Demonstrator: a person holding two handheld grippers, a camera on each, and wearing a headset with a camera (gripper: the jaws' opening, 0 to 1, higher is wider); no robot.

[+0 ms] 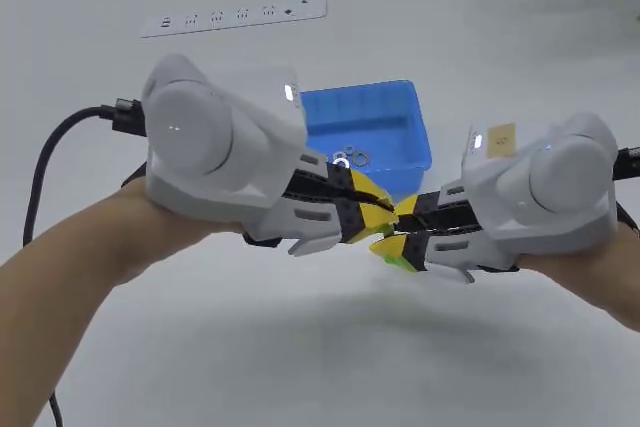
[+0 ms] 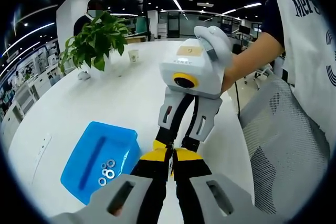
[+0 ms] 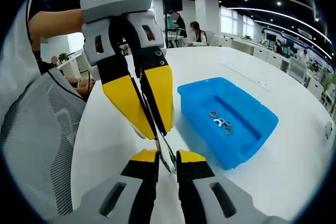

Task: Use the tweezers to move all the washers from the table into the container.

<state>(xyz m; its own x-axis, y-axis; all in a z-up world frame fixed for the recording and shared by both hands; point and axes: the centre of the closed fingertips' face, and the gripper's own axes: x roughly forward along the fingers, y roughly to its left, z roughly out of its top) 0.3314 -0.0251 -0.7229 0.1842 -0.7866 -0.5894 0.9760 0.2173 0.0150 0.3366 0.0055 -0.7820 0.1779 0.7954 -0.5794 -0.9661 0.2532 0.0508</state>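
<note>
My two grippers face each other above the white table (image 1: 300,347), fingertips meeting. The left gripper (image 1: 372,209) (image 2: 171,157) (image 3: 155,124) is shut on thin metal tweezers (image 3: 169,162), which run down between its yellow fingers (image 3: 128,98). The tweezers' lower end sits in the narrow gap of my right gripper (image 1: 392,237) (image 3: 168,157) (image 2: 169,145), which is closed on it. Just beyond the grippers stands a blue container (image 1: 365,112) (image 2: 86,153) (image 3: 252,129) holding several washers (image 1: 352,158) (image 2: 106,172) (image 3: 220,121). The tweezers' tips are hidden.
A white power strip (image 1: 235,17) lies on the table beyond the container. A potted plant (image 2: 97,43) stands at the table's far side. A grey mesh chair (image 2: 283,145) (image 3: 47,129) is behind the person holding the grippers. Open table surrounds the container.
</note>
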